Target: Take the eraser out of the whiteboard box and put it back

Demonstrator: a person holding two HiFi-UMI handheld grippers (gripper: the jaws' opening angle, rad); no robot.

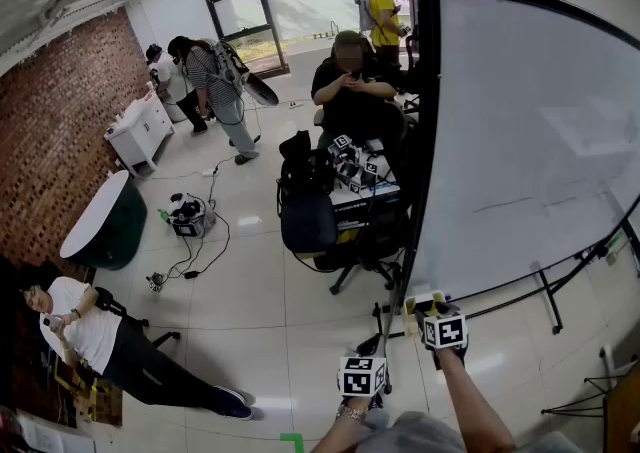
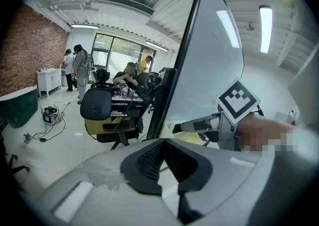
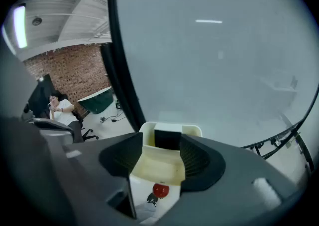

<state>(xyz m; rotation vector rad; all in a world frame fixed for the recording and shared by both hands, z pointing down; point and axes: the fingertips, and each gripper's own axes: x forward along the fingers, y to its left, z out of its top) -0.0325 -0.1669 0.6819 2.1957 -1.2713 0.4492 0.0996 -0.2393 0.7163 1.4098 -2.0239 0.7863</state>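
Observation:
A cream whiteboard box (image 3: 158, 167) hangs at the lower left corner of the whiteboard (image 1: 530, 131). A black eraser (image 3: 167, 139) stands upright at the box's far end. My right gripper (image 3: 162, 145) points down into the box; its jaws stand wide apart on either side of the opening, touching nothing. In the head view, that gripper (image 1: 430, 306) sits right at the box (image 1: 420, 297). My left gripper (image 2: 163, 142) hangs lower left, jaws together and empty. From it I see the right gripper (image 2: 197, 126) over the box (image 2: 174, 130).
A red-capped marker (image 3: 160, 190) lies in the box's near end. The whiteboard's black frame post (image 1: 412, 141) runs beside the box, its stand legs (image 1: 548, 296) below. A desk with office chairs (image 1: 310, 221) and a seated person stands left of the board. Several people are further off.

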